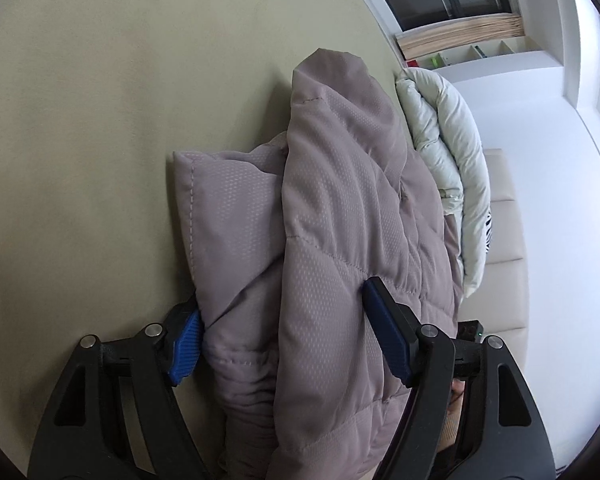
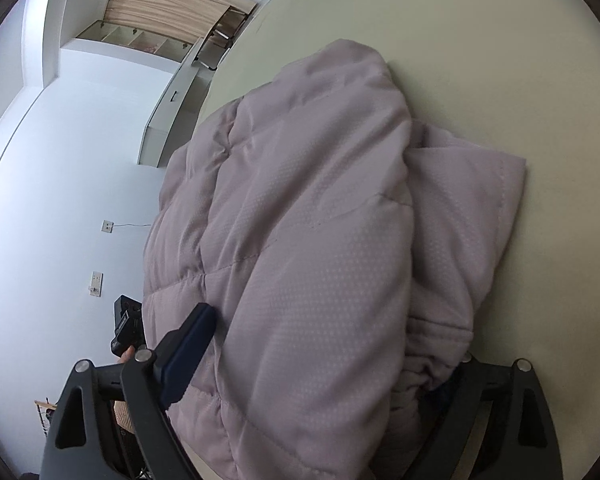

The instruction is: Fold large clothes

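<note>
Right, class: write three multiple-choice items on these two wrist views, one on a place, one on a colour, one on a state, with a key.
1. Where does the pale green quilt lie?
A on the padded jacket
B beyond the padded jacket, at the surface's edge
C on the floor

2. The padded jacket is:
A mauve-grey
B red
C black

3. The left hand-held gripper is:
A away from the jacket
B astride the jacket's folds
C holding a hanger

Key: B, it shows past the jacket; A, its fabric shows this; B, blue pads flank the fabric.

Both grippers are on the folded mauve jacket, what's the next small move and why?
Probably lift the bundle as one. The left gripper and right gripper each straddle the near edge of the folded jacket, layers bunched between the pads, and it lies on the bed beside the pale coat.
</note>
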Tool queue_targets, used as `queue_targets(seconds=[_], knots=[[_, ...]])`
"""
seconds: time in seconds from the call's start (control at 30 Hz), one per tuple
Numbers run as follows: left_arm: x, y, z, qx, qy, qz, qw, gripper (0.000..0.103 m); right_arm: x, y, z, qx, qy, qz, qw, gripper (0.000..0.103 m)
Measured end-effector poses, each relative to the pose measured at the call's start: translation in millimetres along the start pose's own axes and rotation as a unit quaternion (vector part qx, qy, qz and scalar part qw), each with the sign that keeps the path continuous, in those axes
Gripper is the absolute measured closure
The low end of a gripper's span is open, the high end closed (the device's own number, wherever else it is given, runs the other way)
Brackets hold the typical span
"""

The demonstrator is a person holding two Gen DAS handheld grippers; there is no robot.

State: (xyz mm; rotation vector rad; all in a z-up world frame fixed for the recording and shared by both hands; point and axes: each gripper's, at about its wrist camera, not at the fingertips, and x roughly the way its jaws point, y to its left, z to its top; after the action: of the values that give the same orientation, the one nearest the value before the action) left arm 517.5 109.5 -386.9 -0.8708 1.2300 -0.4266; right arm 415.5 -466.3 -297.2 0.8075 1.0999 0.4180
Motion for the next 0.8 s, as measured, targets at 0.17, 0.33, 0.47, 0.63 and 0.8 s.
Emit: queue_targets(seconds=[0.17,0.33,0.47,0.63,0.8], knots=[[15,-9,4,0.015,0.0,0.011,0.9998,0.047,18,6,10,0.003,0.007,-0.009,1.0,0.013],[13,-16,-3,0.024,0.0,-0.002,0.9997,0.076,9,20,2,-0.016,-0.003,-0.026,1.0,0.044],[-9,-35,-24,0.046,0.001,0.001,0.999,0.081,-9,46,-15,-0.038,-0.019,-0.044,0.998,0.055],[-60,-49,-78,0.049,-0.012,-0.031,0.9982,0.083,-40,79,-60,-0.064,-0.026,-0.044,0.997,0.059],[-112,-38,-147,0.044,-0.015,-0.038,0.9982,0.083,-67,100,-139,-0.074,-0.018,-0.021,0.997,0.06]])
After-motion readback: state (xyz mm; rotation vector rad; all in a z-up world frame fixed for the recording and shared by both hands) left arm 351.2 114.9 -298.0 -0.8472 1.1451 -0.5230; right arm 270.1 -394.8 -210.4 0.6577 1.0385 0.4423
